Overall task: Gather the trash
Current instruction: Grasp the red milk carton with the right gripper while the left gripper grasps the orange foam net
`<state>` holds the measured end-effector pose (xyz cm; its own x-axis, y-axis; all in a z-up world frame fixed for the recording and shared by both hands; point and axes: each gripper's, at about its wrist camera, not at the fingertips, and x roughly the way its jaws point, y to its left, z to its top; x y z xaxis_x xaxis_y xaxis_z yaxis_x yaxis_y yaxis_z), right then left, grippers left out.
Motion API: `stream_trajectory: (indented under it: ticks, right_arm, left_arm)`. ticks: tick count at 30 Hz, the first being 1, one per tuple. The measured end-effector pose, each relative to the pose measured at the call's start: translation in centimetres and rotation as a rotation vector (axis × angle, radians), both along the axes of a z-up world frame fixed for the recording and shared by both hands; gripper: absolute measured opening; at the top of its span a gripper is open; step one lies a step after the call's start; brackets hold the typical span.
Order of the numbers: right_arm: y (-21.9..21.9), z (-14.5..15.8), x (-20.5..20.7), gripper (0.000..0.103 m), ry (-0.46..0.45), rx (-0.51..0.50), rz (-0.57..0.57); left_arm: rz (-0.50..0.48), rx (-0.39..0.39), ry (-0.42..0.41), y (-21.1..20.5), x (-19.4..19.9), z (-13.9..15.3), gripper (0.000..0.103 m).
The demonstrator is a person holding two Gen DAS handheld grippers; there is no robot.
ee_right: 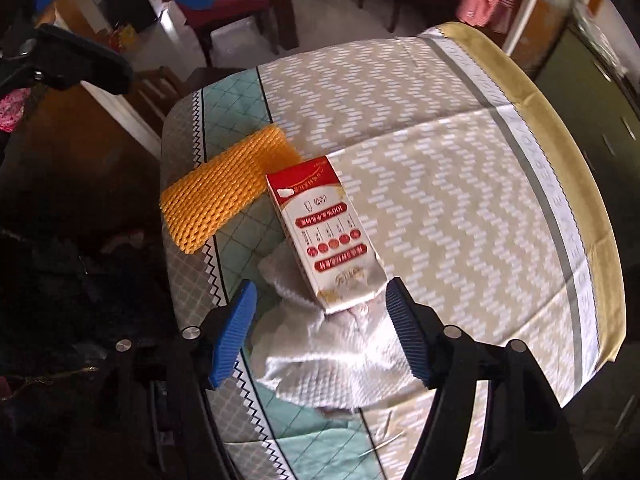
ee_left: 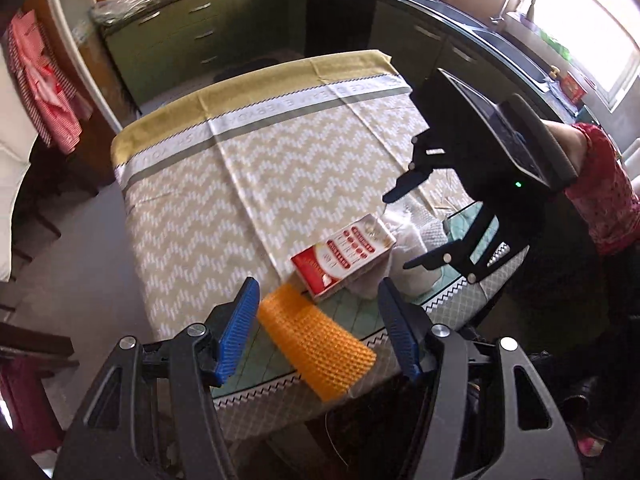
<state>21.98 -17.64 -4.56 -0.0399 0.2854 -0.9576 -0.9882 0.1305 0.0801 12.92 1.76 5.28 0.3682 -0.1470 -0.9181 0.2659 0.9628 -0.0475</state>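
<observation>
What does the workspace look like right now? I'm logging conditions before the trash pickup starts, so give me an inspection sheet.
Surface: table under a beige zigzag tablecloth with a teal checked section at the near edge.
Job's things: orange foam net, red-and-white carton lying flat with one end on a crumpled white paper towel.
Clutter: nothing seen.
Grippers: left gripper open over the foam net; right gripper open over the paper towel; both empty.
Cables: nothing seen.
Surroundings: dark kitchen cabinets, sink by a bright window, wooden chairs.
</observation>
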Motion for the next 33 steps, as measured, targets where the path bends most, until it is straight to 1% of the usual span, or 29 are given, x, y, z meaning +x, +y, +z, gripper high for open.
stream_trajectory:
  ticks: [5, 9, 12, 15, 16, 17, 18, 22, 24, 26, 29, 33]
  right_arm:
    - [2.5, -1.9, 1.7, 0.069, 0.036, -0.062, 0.105]
    - [3.9, -3.7, 2.3, 0.069, 0.052, -0.113, 0.148]
    - [4.6, -5.0, 2.3, 0.069, 0.076, -0.144, 0.171]
    - [5.3, -6.0, 2.1, 0.069, 0.084, -0.157, 0.186]
    - [5.5, -6.2, 2.0, 0.068, 0.088, -0.157, 0.186]
    - [5.6, -6.4, 2.0, 0.06, 0.09, -0.156, 0.185]
    - [5.6, -6.5, 2.0, 0.058, 0.095, -0.155, 0.18]
    - [5.4, -6.7, 1.2, 0.056, 0.079, -0.125, 0.15]
    - [5.0, -6.2, 1.5, 0.056, 0.074, -0.097, 0.12]
    - [4.3, -4.9, 2.5, 0.056, 0.052, -0.061, 0.076]
    - [2.1, -2.9, 4.0, 0.056, 0.017, -0.01, -0.019]
    - [-2.9, -1.2, 5.2, 0.056, -0.033, 0.002, -0.14]
  left_arm:
    - [0.1, -0.007, 0.023, 3.2, -3.6, -0.1, 0.06]
    - [0.165, -0.019, 0.02, 4.9, -5.9, 0.2, 0.06]
    - [0.194, -0.021, 0.014, 5.4, -7.1, 0.5, 0.062]
    - [0.202, -0.02, 0.016, 5.4, -7.7, 0.6, 0.063]
    - [0.199, -0.018, 0.022, 5.2, -7.7, 0.5, 0.063]
    - [0.196, -0.016, 0.028, 5.1, -7.7, 0.3, 0.063]
    - [0.19, -0.014, 0.036, 4.8, -7.6, 0.1, 0.064]
    - [0.161, -0.019, 0.078, 3.5, -6.8, -0.9, 0.064]
    - [0.152, -0.025, 0.121, 2.7, -5.9, -2.0, 0.064]
    - [0.147, -0.026, 0.175, 1.7, -4.8, -3.4, 0.064]
    - [0.158, -0.029, 0.253, 0.3, -3.0, -6.0, 0.065]
    - [0.239, -0.015, 0.366, -0.7, -0.6, -10.0, 0.067]
